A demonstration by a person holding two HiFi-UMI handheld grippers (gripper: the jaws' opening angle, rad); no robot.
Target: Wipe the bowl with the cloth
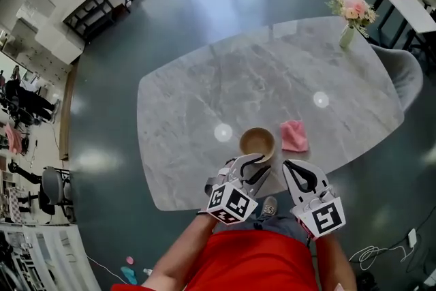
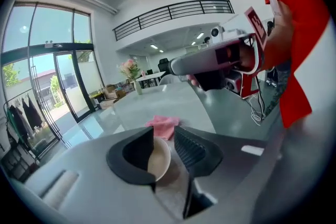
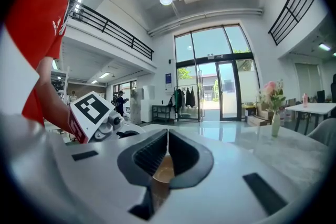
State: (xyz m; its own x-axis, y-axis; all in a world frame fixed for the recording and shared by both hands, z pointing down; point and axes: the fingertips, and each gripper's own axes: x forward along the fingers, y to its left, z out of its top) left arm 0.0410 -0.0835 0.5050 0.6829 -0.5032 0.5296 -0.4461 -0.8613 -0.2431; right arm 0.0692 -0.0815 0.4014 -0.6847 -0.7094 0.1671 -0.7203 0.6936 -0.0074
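Observation:
A tan bowl (image 1: 257, 142) stands upright near the front edge of the grey marble table (image 1: 204, 112). A pink cloth (image 1: 294, 135) lies flat just to its right. My left gripper (image 1: 256, 163) is at the bowl's near rim, jaws apart. In the left gripper view the bowl (image 2: 160, 157) shows in the gap between the jaws, with no pad pressing on it, and the cloth (image 2: 164, 123) lies beyond. My right gripper (image 1: 289, 167) hovers in front of the cloth, shut and empty. In the right gripper view the bowl (image 3: 164, 168) shows under the closed jaws.
A vase of pink flowers (image 1: 349, 27) stands at the table's far right corner. A grey chair (image 1: 403, 73) is behind that corner. The person's red shirt (image 1: 259, 262) fills the bottom of the head view. A white table (image 1: 409, 0) stands at the far right.

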